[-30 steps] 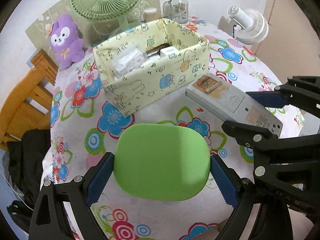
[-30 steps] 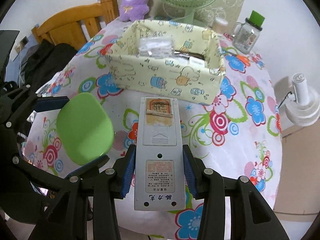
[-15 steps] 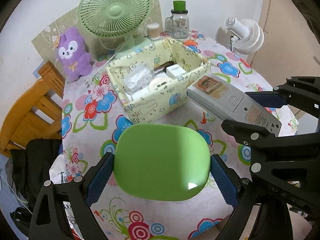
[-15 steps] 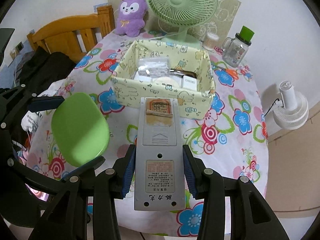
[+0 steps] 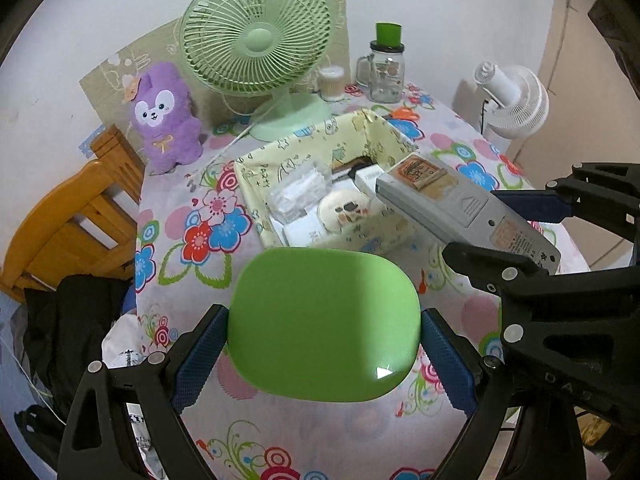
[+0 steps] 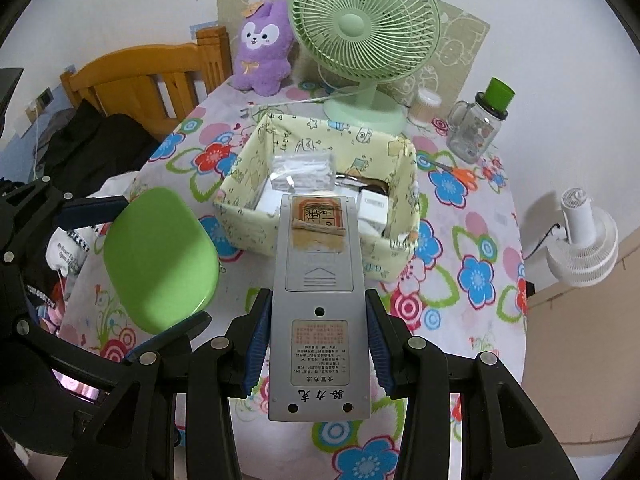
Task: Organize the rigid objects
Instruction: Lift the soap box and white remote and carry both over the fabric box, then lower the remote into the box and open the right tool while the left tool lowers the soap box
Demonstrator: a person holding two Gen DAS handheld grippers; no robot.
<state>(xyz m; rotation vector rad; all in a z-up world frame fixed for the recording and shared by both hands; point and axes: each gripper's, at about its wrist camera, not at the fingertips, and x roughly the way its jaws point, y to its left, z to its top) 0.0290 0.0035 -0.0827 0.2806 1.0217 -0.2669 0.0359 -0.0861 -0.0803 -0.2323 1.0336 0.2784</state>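
My left gripper (image 5: 324, 340) is shut on a rounded green case (image 5: 324, 324), its blue pads pressed against both sides. My right gripper (image 6: 318, 344) is shut on a grey remote control (image 6: 318, 304), back side up, with a taped orange label near its far end. Both objects hang in the air above the floral tablecloth (image 6: 460, 280). In front of them stands a pale yellow fabric box (image 6: 320, 184) with cartoon prints. It holds a clear plastic packet, white boxes and a round white item. In the left wrist view the remote control (image 5: 460, 212) crosses over the fabric box's (image 5: 288, 160) right corner.
A green desk fan (image 6: 364, 28), a purple plush toy (image 6: 262, 52), a glass jar with a green lid (image 6: 478, 128) and a small cotton-swab tub stand behind the box. Orange-handled scissors (image 6: 460, 172) lie right of it. A white fan (image 6: 580, 236) and a wooden chair (image 6: 140, 80) flank the table.
Both grippers have risen with their objects. The table and the box look smaller and lower, and the box's contents have come into view.
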